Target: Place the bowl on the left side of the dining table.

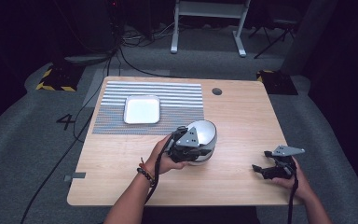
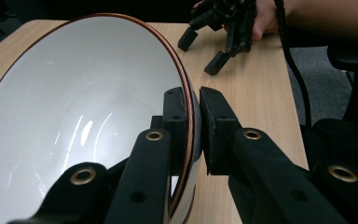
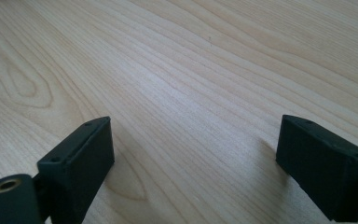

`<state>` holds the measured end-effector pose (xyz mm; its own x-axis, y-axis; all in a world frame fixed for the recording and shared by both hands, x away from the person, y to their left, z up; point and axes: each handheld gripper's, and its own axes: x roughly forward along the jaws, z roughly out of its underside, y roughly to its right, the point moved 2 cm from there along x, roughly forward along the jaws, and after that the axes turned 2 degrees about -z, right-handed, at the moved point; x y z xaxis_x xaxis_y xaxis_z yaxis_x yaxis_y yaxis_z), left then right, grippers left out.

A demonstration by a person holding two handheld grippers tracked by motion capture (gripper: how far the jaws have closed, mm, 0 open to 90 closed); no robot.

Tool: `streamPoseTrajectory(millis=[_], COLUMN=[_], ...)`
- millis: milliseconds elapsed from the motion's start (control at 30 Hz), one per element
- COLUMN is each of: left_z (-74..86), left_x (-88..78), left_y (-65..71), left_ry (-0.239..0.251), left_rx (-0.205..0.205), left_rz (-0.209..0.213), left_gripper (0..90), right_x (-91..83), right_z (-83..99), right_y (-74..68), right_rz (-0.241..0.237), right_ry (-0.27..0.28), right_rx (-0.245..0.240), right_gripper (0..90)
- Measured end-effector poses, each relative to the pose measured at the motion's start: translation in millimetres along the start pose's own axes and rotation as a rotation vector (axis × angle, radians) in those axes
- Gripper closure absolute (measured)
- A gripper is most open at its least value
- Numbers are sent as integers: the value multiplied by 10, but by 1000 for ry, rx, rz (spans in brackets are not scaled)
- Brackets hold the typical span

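A white bowl point(image 1: 204, 132) with a thin brown rim stands tilted near the middle of the wooden table point(image 1: 242, 116). My left gripper point(image 1: 189, 146) is shut on its near rim. In the left gripper view one pad sits inside the bowl point(image 2: 74, 112) and the other outside, and the left gripper point(image 2: 195, 114) pinches the rim between them. My right gripper point(image 1: 262, 163) rests low over the table at the right with its jaws wide apart. Bare wood lies between the right gripper point(image 3: 193, 149) jaws in the right gripper view.
A white square tray point(image 1: 142, 109) lies on a striped grey mat point(image 1: 177, 100) at the back left of the table. A round cable hole point(image 1: 216, 91) sits near the far edge. Cables and a desk frame point(image 1: 209, 21) stand on the floor beyond.
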<state>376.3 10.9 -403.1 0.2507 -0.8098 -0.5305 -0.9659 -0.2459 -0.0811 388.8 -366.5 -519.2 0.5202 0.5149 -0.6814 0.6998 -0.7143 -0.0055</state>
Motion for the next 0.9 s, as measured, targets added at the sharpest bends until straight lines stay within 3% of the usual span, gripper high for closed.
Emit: streamPoseTrajectory(millis=[567, 900], left_z=[0, 18], left_x=[-226, -364], left_y=[-192, -377], left_ry=[31, 34], left_rx=[-37, -62], left_rz=[-72, -140], left_gripper=[811, 811], right_x=[0, 0], right_z=[0, 0], right_y=[0, 0], right_rz=[0, 1], right_ry=[0, -1], right_rx=[0, 0], right_gripper=[113, 113])
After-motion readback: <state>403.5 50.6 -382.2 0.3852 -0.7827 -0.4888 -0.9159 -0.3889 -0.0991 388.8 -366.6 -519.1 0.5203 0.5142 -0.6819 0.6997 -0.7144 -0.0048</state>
